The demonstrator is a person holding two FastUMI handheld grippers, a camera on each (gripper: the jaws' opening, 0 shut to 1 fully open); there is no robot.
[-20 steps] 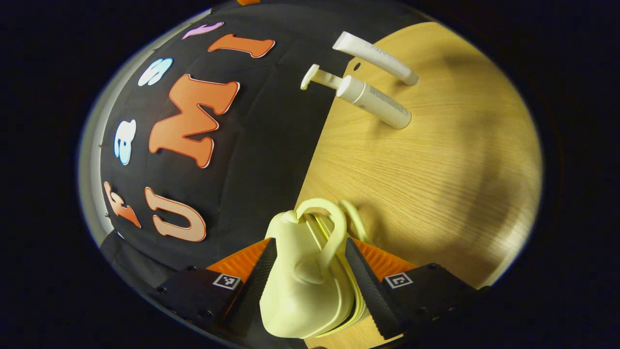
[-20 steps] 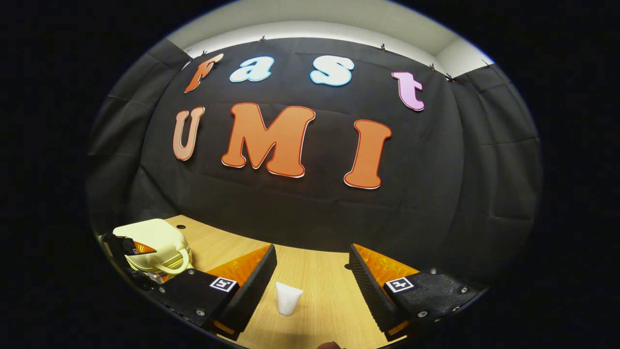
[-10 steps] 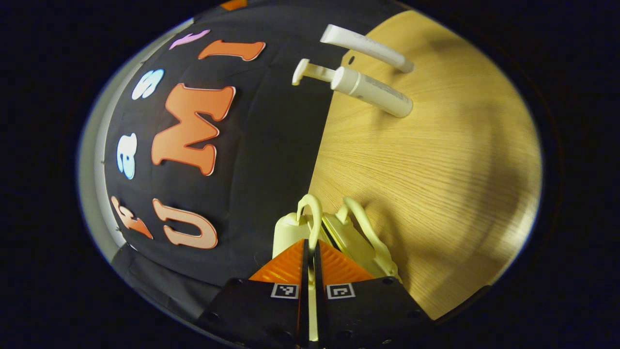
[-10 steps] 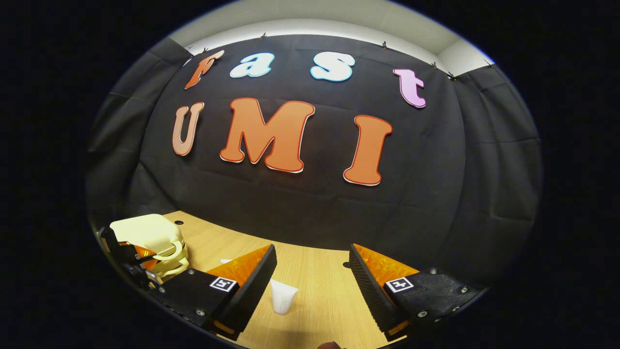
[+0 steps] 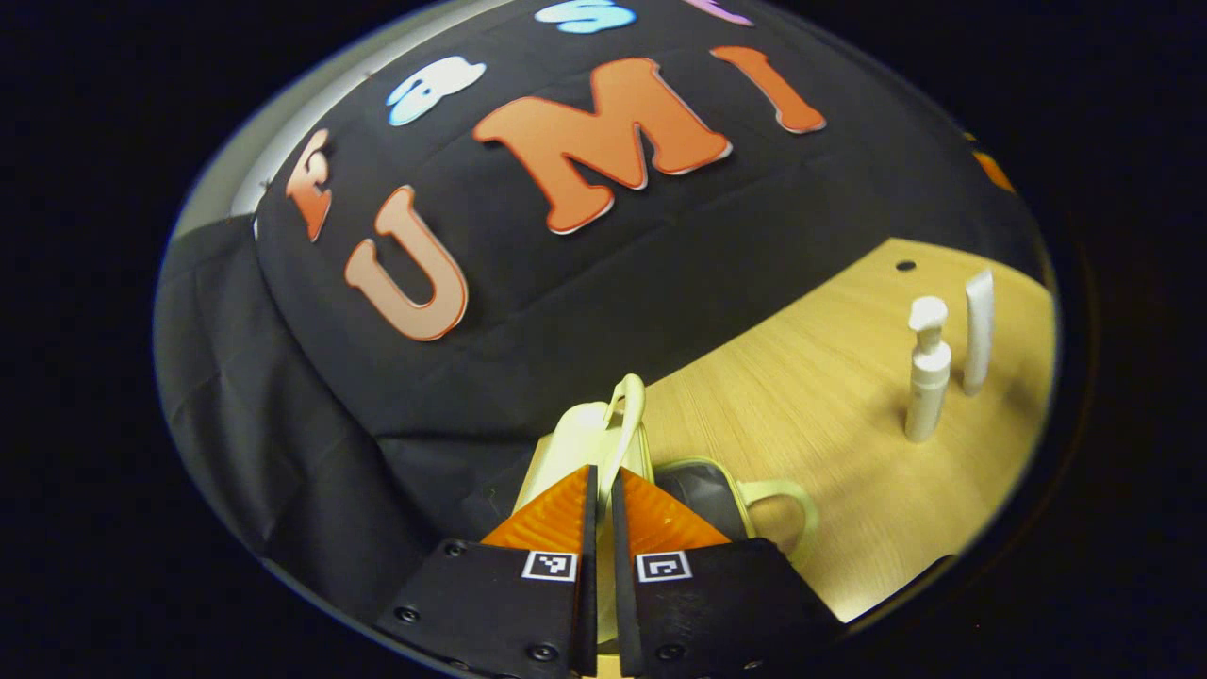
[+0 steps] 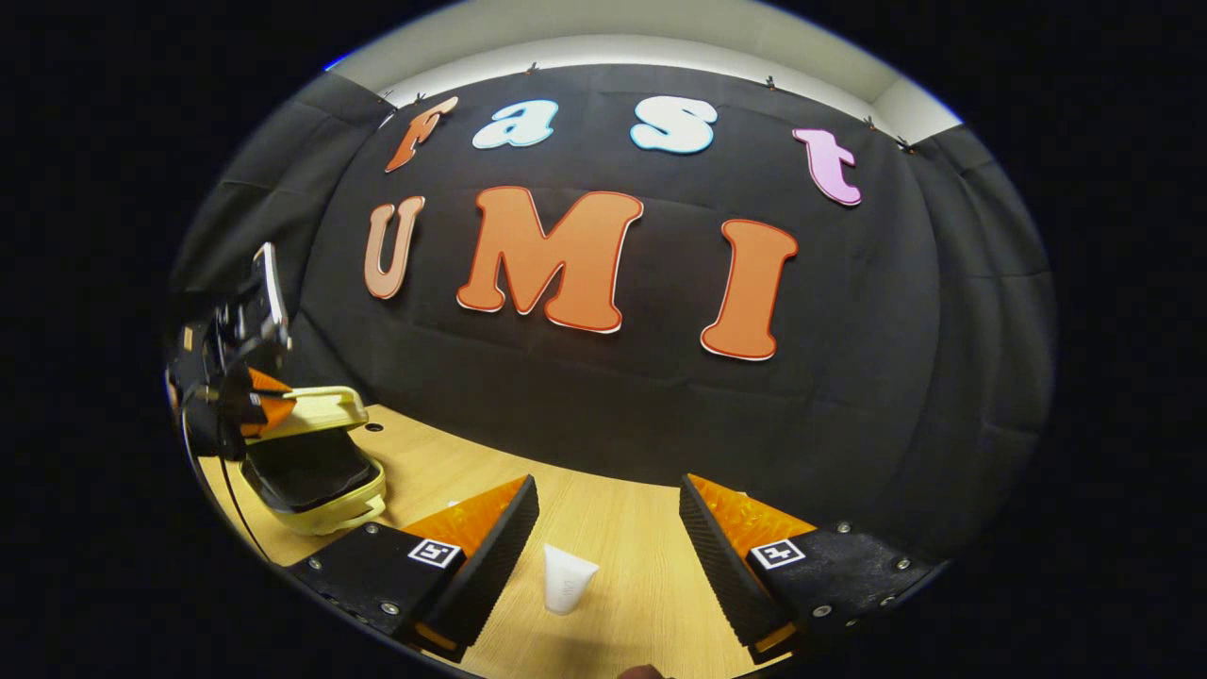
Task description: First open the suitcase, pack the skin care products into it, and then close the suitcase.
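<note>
A pale yellow suitcase lies on the wooden table with its lid swung up. My left gripper is shut on the lid's handle. The lower half shows a dark lining and its own handle. In the right gripper view the left gripper holds the lid above the dark inside. A white pump bottle and a white tube stand upright at the right. My right gripper is open, and the white tube stands on the table beyond its fingers, untouched.
The black cloth wall rises right behind the table's far edge. A small round hole sits in the tabletop near the back. Bare wood lies between the suitcase and the two white products.
The left gripper shut on the lid's handle, then swung the lid up, opening the suitcase and showing its dark lining. The right gripper has hardly moved.
</note>
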